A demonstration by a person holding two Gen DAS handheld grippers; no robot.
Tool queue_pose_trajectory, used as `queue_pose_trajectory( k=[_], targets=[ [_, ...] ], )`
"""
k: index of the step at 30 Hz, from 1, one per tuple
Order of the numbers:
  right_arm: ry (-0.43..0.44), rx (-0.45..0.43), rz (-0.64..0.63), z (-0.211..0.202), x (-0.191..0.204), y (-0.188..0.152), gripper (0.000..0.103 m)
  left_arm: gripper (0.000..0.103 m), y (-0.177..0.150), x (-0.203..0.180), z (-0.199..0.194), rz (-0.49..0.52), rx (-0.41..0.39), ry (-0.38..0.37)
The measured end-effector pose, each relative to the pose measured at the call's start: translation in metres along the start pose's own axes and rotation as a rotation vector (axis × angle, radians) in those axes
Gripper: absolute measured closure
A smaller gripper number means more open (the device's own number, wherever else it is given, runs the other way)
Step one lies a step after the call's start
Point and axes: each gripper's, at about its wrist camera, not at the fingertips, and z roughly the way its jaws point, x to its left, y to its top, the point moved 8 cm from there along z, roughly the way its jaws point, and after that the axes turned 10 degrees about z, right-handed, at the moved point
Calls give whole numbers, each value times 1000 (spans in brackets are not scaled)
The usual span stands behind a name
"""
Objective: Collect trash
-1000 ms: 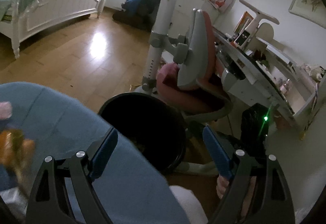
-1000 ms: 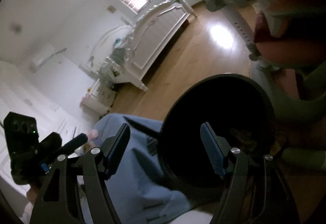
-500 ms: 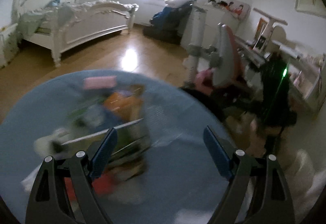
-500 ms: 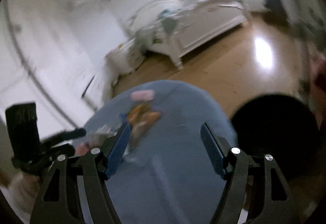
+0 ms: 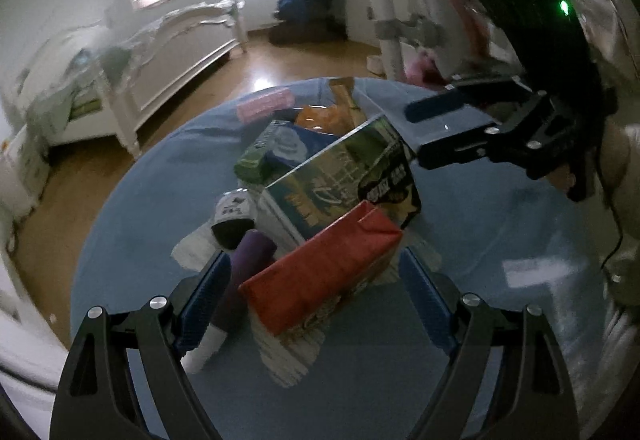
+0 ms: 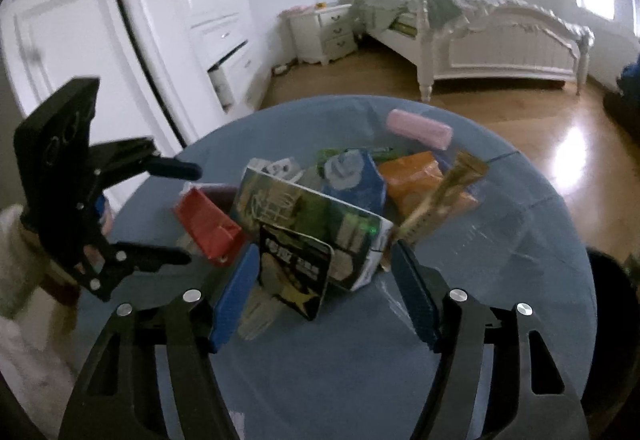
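A pile of trash lies on a round blue glass table (image 5: 500, 224): a red carton (image 5: 320, 268), a green box (image 5: 340, 179), a blue-green carton (image 5: 280, 147), an orange bag (image 5: 320, 115), a pink pack (image 5: 264, 105) and a purple tube (image 5: 244, 272). My left gripper (image 5: 314, 304) is open, its fingers either side of the red carton. My right gripper (image 6: 324, 300) is open around a black packet (image 6: 296, 272) leaning on the green box (image 6: 308, 220). The red carton (image 6: 208, 224) lies left of it. The black bin's rim (image 6: 616, 316) shows at the right edge.
The right gripper (image 5: 480, 127) shows across the table in the left wrist view, the left gripper (image 6: 132, 215) in the right wrist view. A white bed (image 6: 480, 39), a nightstand (image 6: 324, 31), a wardrobe (image 6: 120, 39) and a desk chair (image 5: 432, 27) stand around on the wood floor.
Both grippers swung from over the black bin back to the table. They now point at the trash pile, each open around items at its near edge.
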Motion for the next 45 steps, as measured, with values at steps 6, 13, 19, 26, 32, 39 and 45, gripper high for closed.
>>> queue_pose_trajectory(
  k=[6, 13, 19, 26, 32, 39, 45],
  targets=[
    [-27, 26, -106, 15, 12, -2, 62, 29, -2, -7, 11, 61, 7, -8],
    [0, 67, -162, 12, 22, -13, 75, 55, -8, -15, 0, 81, -2, 0],
    [-8, 93, -177, 16, 32, -29, 93, 56, -14, -29, -4, 104, 20, -21],
    [26, 65, -65, 5, 25, -32, 100, 71, -19, -38, 11, 19, 52, -30],
    [91, -25, 111, -24, -2, -27, 100, 71, 5, -31, -18, -79, -70, -6],
    [159, -143, 289, -66, -45, -15, 100, 71, 50, -26, -22, -194, -125, -26],
    [120, -268, 420, -111, -103, -8, 100, 71, 108, -48, 0, -232, -158, -92]
  ],
)
